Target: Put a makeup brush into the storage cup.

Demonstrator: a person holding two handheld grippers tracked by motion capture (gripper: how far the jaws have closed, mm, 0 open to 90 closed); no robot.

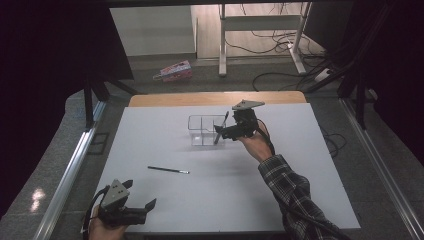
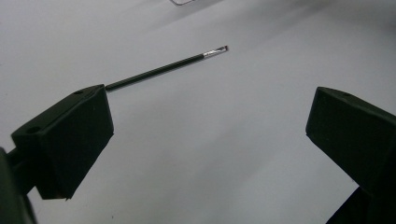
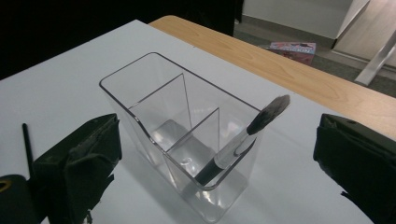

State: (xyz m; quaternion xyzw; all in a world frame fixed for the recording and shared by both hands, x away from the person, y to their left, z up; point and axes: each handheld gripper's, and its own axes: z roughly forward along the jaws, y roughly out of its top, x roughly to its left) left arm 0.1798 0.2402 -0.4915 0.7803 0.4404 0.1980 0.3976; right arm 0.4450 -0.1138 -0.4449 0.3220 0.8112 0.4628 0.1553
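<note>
Clear plastic, the organizer (image 3: 187, 135) stands light between my spread right gripper (image 3: 219, 154) jaws, one brush (image 3: 243, 142) leaning in its nearest compartment. Pulling back carelessly, I could clip the rim and tip it. My left gripper (image 2: 210, 144), jaws apart, has the thin brush (image 2: 163, 69) ahead; a skewed pinch could roll it.

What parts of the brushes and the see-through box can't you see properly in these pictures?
- Thin brush: in the left gripper view, its back end is hidden behind the left tool's jaw.
- Fluffy brush: in the right gripper view, its handle bottom is blurred by the clear box's wall.
- Clear box: in the high view, too small to count compartments; the right tool covers its right end.
</note>
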